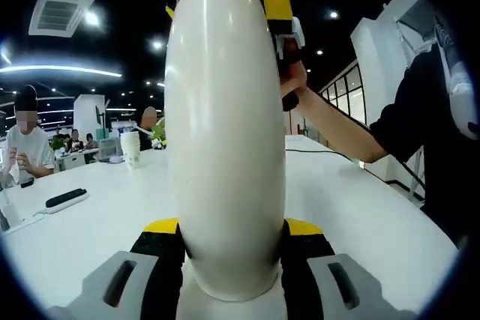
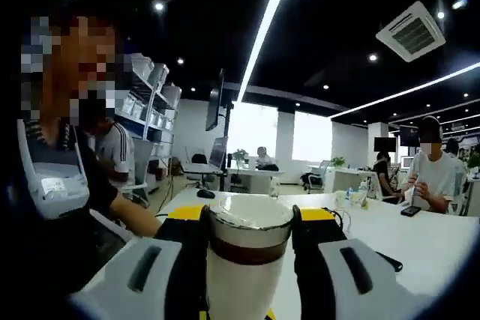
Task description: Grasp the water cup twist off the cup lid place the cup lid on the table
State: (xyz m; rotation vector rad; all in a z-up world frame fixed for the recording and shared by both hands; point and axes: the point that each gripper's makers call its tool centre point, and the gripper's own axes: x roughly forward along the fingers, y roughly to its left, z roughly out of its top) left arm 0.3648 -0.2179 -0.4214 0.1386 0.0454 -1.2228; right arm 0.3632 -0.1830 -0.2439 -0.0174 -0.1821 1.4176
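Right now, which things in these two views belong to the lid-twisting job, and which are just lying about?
Job:
water cup, clamped by left gripper
cup lid, clamped by right gripper
table, where the lid goes

Lying about:
paper cup
dark remote-like item
black cable

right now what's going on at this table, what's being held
A person is working a white water cup with two hand-held grippers over a white table. The left gripper is clamped around the cup's lower body, holding it upright. The right gripper is closed on the top, around the cup lid with its brown band. The lid looks seated on the cup, so it is not off yet and nothing has been set down on the table.
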